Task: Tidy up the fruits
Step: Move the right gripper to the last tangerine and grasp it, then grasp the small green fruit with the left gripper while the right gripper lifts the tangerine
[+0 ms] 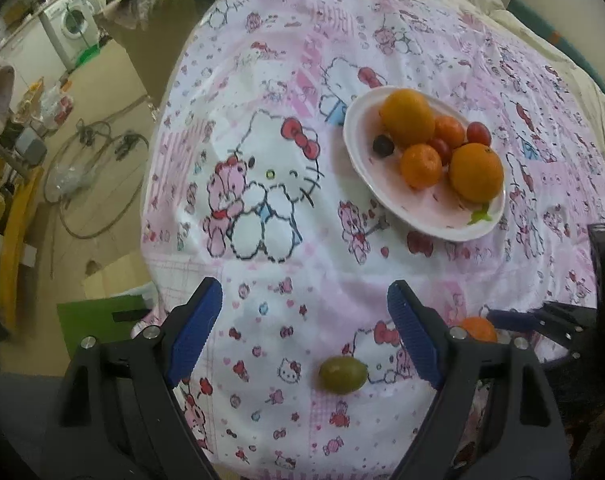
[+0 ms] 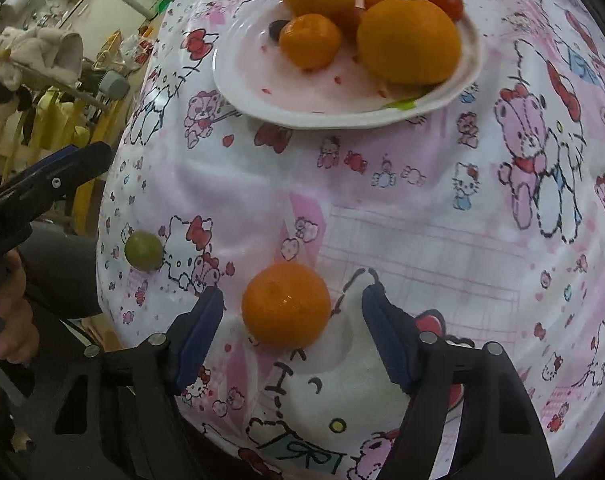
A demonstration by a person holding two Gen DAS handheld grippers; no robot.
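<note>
Fruits mostly already on the white plate [image 1: 442, 226], far right of the left wrist view: two big oranges [image 1: 476, 172], small mandarins, red cherry tomatoes, one dark grape. Two pieces left loose on the Hello Kitty cloth [image 1: 262, 80]. Left to right: green grape [image 1: 343, 375] lies near, between the fingers of the left gripper [image 1: 306, 336], jaws wide, nothing held, pads not touching it. Just right of it a loose mandarin [image 2: 286, 305], sitting ahead of the right gripper [image 2: 292, 334], jaws also wide and holding nothing, fruit slightly left of centre between the pads. Plate lies far beyond both.

Likely next step: close on the mandarin, carry it to the plate. Risks: round fruit rolls on the soft, rumpled cloth if one pad touches first, since it is off-centre. Grape could get squashed by a hard squeeze. Plate is crowded on its right side; dropping onto the pile may knock tomatoes over the rim. The two grippers sit close together, so they could collide.
</note>
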